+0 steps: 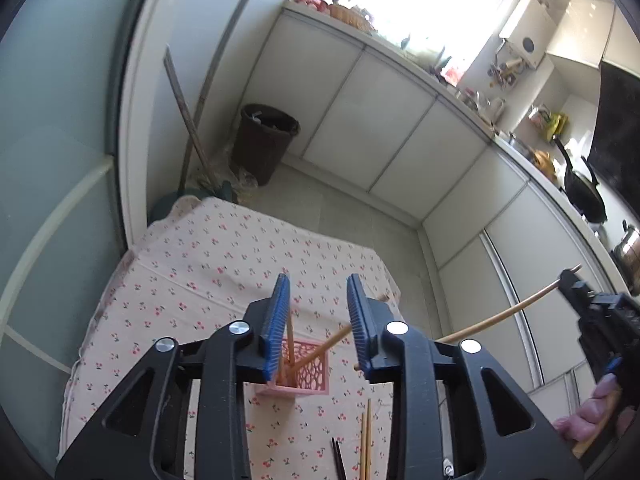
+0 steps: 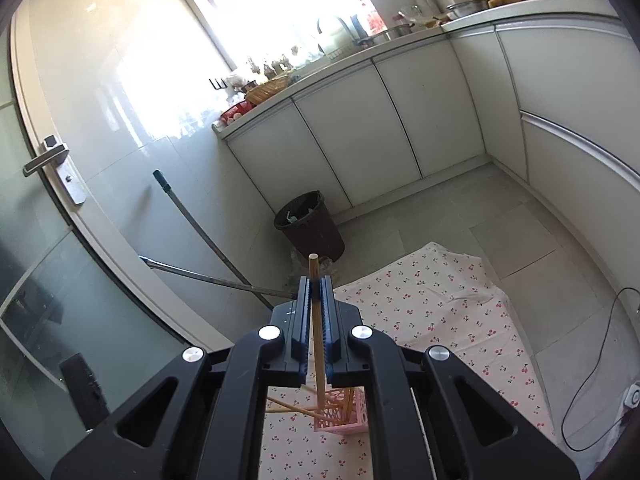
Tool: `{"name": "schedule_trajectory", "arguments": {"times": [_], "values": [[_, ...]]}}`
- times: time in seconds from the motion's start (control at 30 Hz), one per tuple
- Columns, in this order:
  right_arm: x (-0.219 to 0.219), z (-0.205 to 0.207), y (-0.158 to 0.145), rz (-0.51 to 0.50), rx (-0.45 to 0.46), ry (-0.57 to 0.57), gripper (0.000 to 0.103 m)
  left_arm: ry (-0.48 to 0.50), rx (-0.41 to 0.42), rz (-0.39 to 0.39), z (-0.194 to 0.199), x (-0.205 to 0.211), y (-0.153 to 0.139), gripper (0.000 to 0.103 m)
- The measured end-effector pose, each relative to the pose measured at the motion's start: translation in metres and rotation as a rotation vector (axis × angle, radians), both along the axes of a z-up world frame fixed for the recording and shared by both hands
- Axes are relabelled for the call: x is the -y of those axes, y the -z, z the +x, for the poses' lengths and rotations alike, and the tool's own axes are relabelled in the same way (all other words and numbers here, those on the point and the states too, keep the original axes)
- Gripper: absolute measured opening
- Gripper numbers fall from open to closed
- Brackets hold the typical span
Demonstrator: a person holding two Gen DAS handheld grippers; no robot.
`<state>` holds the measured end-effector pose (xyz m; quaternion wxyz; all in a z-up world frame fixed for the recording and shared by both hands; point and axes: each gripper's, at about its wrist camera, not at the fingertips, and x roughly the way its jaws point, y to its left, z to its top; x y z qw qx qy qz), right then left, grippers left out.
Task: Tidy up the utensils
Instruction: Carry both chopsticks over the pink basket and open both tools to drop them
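Now, pale wooden chopstick (image 2: 316, 320), right claw (image 2: 316, 280) clamped

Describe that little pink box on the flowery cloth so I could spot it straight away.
Find the cherry-print cloth spread over the low table in the kitchen. Toward its near end stands the pink holder, a small square box with cut-out lattice walls and wooden chopsticks leaning out of it. It is the only upright, pink thing there; the loose chopsticks nearby lie flat on the cloth.
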<state>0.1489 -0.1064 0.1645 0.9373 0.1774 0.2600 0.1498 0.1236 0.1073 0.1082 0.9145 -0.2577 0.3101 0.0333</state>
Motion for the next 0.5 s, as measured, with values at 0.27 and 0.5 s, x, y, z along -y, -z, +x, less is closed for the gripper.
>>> {"name": "schedule_trajectory", "arguments": {"times": [0.27,0.5], "values": [[-0.014,0.027,0.034,-0.004,-0.077,0.045,0.005,0.005,0.020,-0.025,-0.008,-0.009,-0.006,0.035],[-0.025,0.040,0.082,0.024,-0.182,0.028,0.017,0.025,0.007,-0.030,-0.012,-0.008,-0.002,0.035]]}}
